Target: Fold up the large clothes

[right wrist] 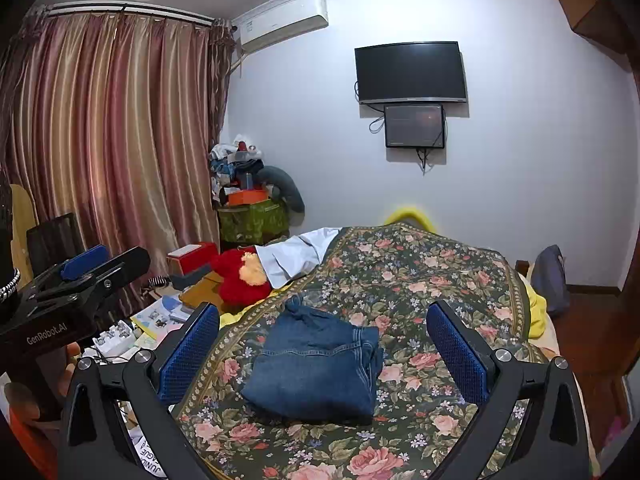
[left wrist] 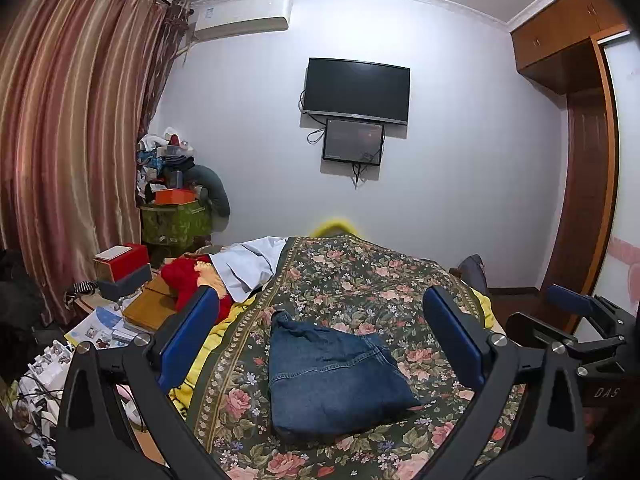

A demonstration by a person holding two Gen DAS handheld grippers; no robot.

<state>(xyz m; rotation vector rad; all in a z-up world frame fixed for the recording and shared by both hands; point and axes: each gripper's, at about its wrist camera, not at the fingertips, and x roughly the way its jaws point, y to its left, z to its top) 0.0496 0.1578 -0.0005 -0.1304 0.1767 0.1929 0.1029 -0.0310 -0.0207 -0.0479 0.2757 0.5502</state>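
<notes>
A pair of blue jeans [left wrist: 332,376] lies folded into a compact stack on the floral bedspread [left wrist: 360,280]. In the right wrist view the same folded jeans [right wrist: 316,368] rest flat on the bedspread [right wrist: 420,280]. My left gripper [left wrist: 320,340] hovers above them, open, its blue pads wide apart and nothing between them. My right gripper [right wrist: 324,344] is likewise open and holds nothing. The right gripper [left wrist: 576,320] shows at the right edge of the left wrist view, and the left gripper [right wrist: 84,276] at the left edge of the right wrist view.
A red plush toy [right wrist: 244,276] and a pale garment [right wrist: 296,252] lie at the bed's far left. A cluttered side table [left wrist: 120,320] with boxes and papers stands left of the bed. Curtains [left wrist: 72,140] hang left, a wardrobe [left wrist: 580,160] stands right.
</notes>
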